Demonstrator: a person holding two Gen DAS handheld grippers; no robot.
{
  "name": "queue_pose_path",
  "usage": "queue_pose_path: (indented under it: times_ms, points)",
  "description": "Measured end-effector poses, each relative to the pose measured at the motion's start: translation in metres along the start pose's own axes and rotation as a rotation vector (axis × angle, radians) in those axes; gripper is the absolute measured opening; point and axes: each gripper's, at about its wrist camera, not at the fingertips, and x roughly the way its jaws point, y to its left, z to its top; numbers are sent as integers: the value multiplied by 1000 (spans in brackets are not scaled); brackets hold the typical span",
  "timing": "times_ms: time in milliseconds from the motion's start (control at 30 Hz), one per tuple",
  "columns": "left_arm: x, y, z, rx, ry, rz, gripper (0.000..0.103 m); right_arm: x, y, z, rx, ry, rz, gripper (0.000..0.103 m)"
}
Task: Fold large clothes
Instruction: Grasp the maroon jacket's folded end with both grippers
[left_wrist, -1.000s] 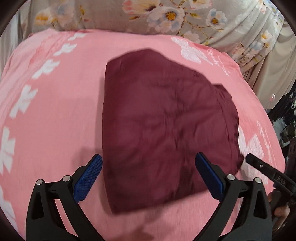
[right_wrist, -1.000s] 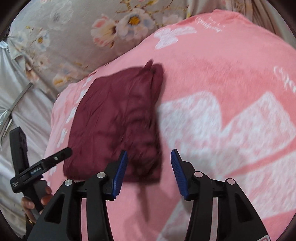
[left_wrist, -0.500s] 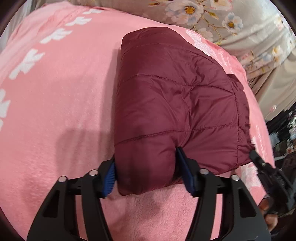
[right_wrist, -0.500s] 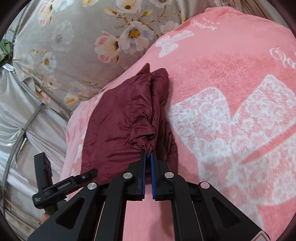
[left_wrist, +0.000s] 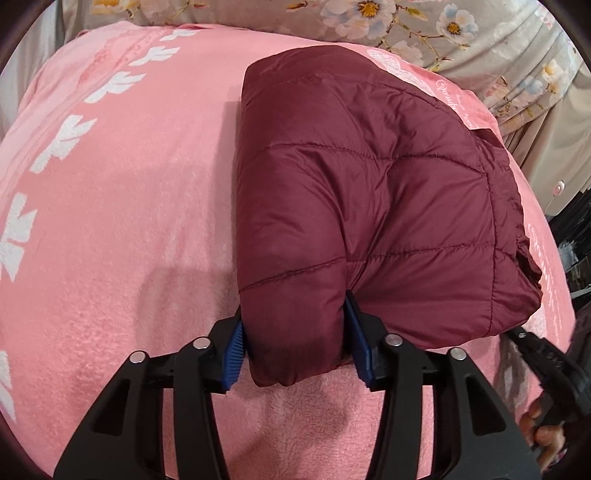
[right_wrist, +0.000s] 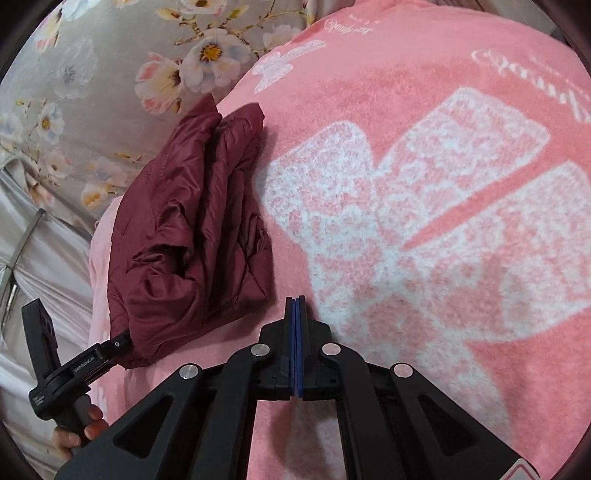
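Observation:
A folded dark maroon quilted jacket (left_wrist: 369, 192) lies on a pink blanket (left_wrist: 129, 221). My left gripper (left_wrist: 295, 347) is shut on the near corner of the jacket, its blue pads pressed into the padded fabric. In the right wrist view the jacket (right_wrist: 192, 229) lies to the left, with the left gripper's body (right_wrist: 74, 373) at its near edge. My right gripper (right_wrist: 295, 306) is shut with nothing between its pads, just right of the jacket's near edge and apart from it.
The pink blanket (right_wrist: 424, 221) has white bow prints and covers a bed. A grey floral sheet (left_wrist: 424, 29) lies beyond the far edge. Grey curtains (right_wrist: 33, 266) hang at the left in the right wrist view.
My left gripper closed on the jacket's near corner and holds it. My right gripper closed on a fold of the jacket, then came off it and now sits shut and empty to its right.

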Motion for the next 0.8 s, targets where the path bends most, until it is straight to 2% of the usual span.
queue_pose_path:
  times_ms: [100,167,200,333,400,500,567,633,700,733,800]
  points:
    - [-2,-7,0,29,-19,37,52,-34,32,5,-106,-111,-22,0]
    - [-1,-10,0,33,-24,54,53,-44,56,8,-185,-137,-20,0]
    - [-1,-10,-1,34,-26,58,53,-43,71,9,-232,-132,-9,0]
    - [-3,-5,-1,22,-23,49,54,-18,92,5,-285,-42,31,0]
    - [-2,-7,1,15,-20,50,59,-5,92,5,-297,-35,-22,0]
    - [2,-4,3,2,-21,38,66,9,65,17,-213,-55,-109,0]
    - [5,-3,4,-8,-19,33,67,30,45,21,-174,2,-185,0]
    - [7,-3,4,-4,-22,39,68,29,35,19,-148,-7,-115,0]
    - [6,-5,4,4,-24,47,69,21,33,21,-128,5,-103,0]
    - [4,-5,4,8,-25,50,69,14,34,22,-127,-15,-114,0]
    - [-4,-7,7,6,-29,44,68,-1,39,23,-140,-64,-115,11]
